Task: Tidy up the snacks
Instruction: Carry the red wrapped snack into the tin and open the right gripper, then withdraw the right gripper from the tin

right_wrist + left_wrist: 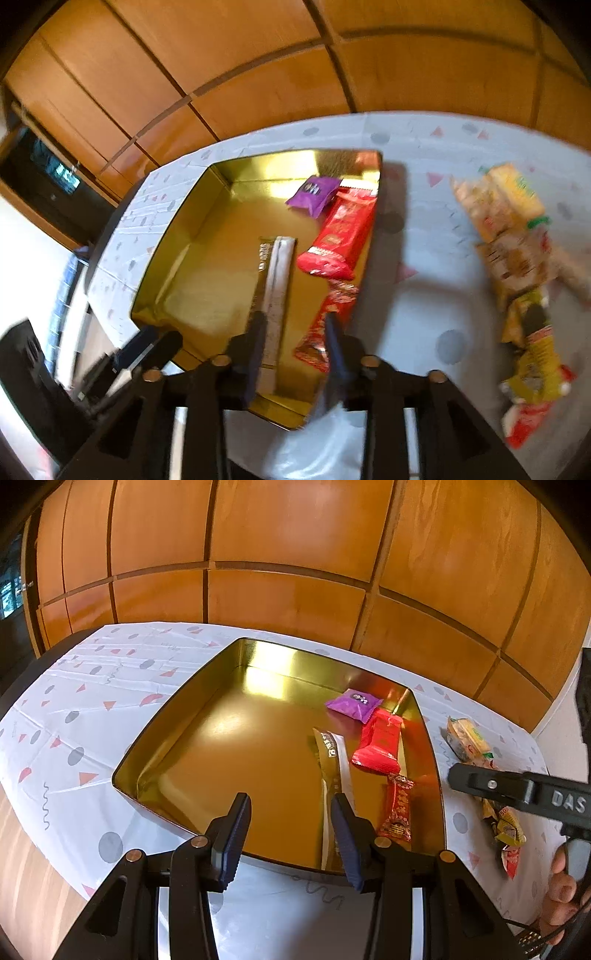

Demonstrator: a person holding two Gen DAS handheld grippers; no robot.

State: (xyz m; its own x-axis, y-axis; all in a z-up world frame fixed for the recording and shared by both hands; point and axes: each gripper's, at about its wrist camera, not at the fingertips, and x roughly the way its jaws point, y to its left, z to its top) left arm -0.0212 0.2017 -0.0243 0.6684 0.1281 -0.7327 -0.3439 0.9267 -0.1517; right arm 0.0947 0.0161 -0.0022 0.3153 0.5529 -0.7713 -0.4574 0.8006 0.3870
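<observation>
Left claw (291,834) nearest, parted a little, empty, hovering over near rim of tin (155,734). Right claw (295,339) likewise parted, gripping nothing, above small red sweet (325,332) lying inside tin by right wall. Also inside tin: purple pack (354,703) at far right corner, red pack (378,744) just nearer, silver bar (334,771) toward middle. Pile of snacks (517,258) right of tin, on bench (74,709). Likely step: sweet just dropped in. Next: swing right, pinch one wrapper from pile.

Left claw (291,834) angled downward, jaws apart and empty, right claw (295,354) angled downward, jaws parted, gripping nothing
</observation>
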